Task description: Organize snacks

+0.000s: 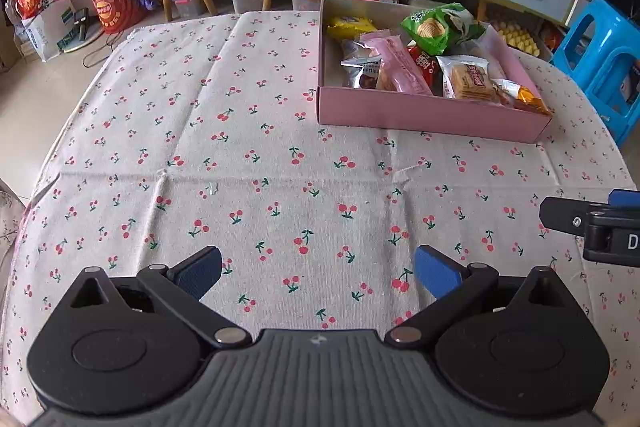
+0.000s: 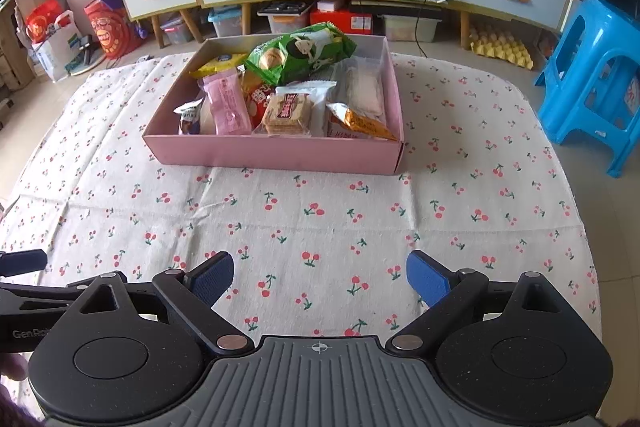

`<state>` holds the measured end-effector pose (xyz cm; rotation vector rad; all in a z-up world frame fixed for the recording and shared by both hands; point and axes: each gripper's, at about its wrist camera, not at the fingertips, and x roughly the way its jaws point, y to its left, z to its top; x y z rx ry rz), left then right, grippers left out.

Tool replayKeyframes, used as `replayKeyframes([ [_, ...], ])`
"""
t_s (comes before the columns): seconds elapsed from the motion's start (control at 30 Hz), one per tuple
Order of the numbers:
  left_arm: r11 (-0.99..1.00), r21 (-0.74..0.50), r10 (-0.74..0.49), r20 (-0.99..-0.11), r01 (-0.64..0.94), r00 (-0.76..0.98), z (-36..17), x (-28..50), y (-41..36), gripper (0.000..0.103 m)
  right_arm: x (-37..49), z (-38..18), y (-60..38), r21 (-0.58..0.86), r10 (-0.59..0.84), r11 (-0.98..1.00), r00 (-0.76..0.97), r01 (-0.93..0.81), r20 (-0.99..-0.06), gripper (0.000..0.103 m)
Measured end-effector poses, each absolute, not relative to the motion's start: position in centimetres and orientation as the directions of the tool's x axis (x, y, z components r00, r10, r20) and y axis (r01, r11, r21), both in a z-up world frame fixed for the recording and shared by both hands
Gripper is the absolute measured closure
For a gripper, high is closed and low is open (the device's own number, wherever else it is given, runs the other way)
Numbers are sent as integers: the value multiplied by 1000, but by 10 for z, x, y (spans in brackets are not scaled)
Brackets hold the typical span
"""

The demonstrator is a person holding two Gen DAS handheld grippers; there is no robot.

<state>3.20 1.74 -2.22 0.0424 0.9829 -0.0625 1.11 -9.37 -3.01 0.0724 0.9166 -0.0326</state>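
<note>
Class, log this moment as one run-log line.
left gripper: open, empty | right gripper: open, empty | snacks: in pink box | tablecloth: bare

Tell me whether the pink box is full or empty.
Full. The pink box has no lid on and is packed with wrapped snacks, the green chip bag piled above its rim.

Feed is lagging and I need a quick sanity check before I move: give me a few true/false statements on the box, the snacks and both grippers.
1. The pink box sits on the cherry-print tablecloth. True.
2. The left gripper holds a snack. False: its fingers are apart and empty.
3. The green chip bag lies in the box. True.
4. The right gripper is shut. False: it is open, above the bare cloth.
5. Snacks are scattered on the cloth outside the box. False: all visible snacks are inside it.
</note>
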Motion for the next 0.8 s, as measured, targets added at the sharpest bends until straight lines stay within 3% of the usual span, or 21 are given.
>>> replayKeyframes([
  [0.8, 997, 35, -10, -806, 65, 592, -17, 27, 11, 0, 6, -29, -91, 32, -13, 998, 612, 62, -791, 8],
])
